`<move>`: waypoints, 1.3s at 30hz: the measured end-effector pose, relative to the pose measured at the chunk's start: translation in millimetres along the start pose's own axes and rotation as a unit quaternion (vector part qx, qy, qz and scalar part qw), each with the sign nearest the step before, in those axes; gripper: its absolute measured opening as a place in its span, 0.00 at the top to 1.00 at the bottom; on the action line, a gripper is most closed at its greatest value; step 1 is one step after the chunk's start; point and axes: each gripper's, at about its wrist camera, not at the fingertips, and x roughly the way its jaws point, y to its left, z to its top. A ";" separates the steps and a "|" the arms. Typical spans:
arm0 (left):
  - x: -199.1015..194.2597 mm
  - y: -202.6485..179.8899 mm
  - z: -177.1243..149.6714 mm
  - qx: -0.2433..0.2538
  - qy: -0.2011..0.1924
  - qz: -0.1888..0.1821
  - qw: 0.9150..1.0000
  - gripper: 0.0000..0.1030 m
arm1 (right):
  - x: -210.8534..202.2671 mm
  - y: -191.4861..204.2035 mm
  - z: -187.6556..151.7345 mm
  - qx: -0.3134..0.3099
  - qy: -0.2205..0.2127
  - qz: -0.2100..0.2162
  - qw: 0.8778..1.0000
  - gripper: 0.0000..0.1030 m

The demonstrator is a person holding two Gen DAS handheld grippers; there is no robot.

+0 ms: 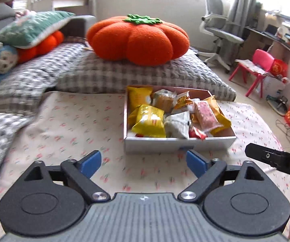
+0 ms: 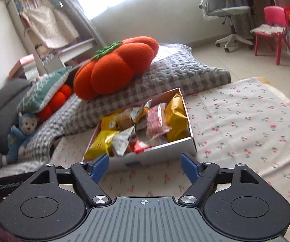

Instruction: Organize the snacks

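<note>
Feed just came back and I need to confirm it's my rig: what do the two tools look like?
Both match: the left tool and right tool have blue fingertip pads on black linkage arms with silver pivot screws, two round black housings, and a ribbed grey centre plate bearing a small crosshair mark. No cables show. White lettering marks each tool's black side.

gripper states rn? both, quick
Left gripper: open, blue-padded fingers spread, holding nothing.
Right gripper: open, empty, short of the white cardboard box of wrapped snacks.
</note>
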 end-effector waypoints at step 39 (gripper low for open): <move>-70.9 -28.4 -23.7 0.008 -0.011 0.078 0.997 0.01 | -78.8 56.8 -29.9 -0.027 0.048 -0.144 0.988 0.00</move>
